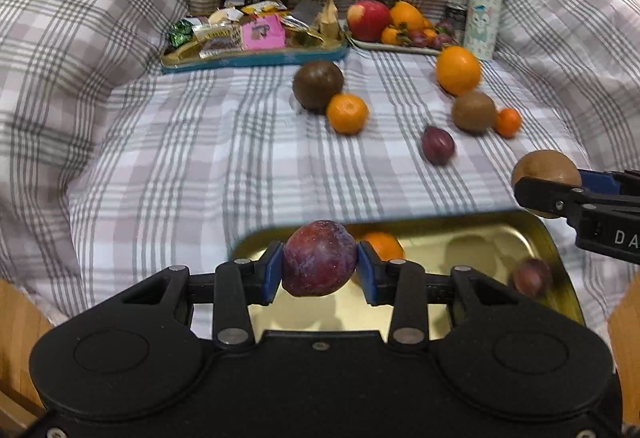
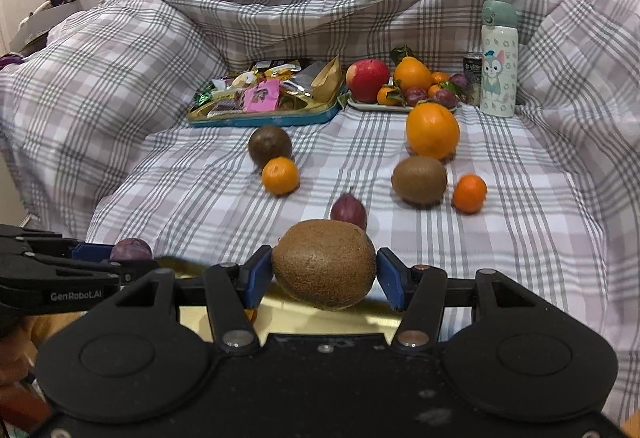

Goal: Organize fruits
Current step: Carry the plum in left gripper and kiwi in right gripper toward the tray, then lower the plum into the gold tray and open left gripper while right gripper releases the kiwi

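While the plum (image 1: 319, 258) is sitting pinched between the blue fingers (image 1: 273, 270) of the left gripper (image 1: 320, 268), it is hanging directly over the near-left part of the gold tray (image 1: 532, 234), so the release looks like a short drop straight down. A mandarin (image 1: 384, 245) is lying in the tray just behind it and a second plum (image 1: 532, 277) toward the right wall. The kiwi (image 2: 325, 264) is being clamped by the right gripper (image 2: 325, 274), its long axis running across from one finger to the other, and it is hovering at the tray's far right corner, nearer the rim than the middle. That hand seems to need a little more travel inward. Beyond, loose fruit is lying on the plaid bed cover (image 1: 200, 157).
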{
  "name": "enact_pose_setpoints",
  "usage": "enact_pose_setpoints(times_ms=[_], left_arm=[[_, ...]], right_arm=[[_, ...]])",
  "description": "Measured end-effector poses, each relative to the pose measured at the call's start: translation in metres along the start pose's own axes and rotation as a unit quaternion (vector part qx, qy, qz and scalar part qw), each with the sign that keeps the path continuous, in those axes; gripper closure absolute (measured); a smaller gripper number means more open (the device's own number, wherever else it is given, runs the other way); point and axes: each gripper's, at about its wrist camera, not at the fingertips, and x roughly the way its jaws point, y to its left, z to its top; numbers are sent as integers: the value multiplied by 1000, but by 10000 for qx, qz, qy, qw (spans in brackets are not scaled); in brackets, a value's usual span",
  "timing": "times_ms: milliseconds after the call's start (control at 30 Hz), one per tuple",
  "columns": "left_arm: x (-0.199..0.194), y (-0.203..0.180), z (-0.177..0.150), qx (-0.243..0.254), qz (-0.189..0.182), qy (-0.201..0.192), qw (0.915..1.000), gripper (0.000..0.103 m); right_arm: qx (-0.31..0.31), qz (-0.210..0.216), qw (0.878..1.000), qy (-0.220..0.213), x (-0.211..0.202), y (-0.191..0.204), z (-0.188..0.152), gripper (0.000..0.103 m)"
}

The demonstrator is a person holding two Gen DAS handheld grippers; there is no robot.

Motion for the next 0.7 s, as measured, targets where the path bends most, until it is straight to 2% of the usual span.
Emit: enact_pose_setpoints(times_ms=[200,433,700], left_arm=[[-6,-18,-27,71,-52,127,9999,55],[-11,-27,-52,112,74,199,9997,55],[-12,-35,-70,132,63,282,9995,55]], right_arm=[[-11,47,9999,98,-28,3,-35,45],[8,69,9995,314,-43,3,-75,45],[17,37,9984,565,-49,-1,-98,45]])
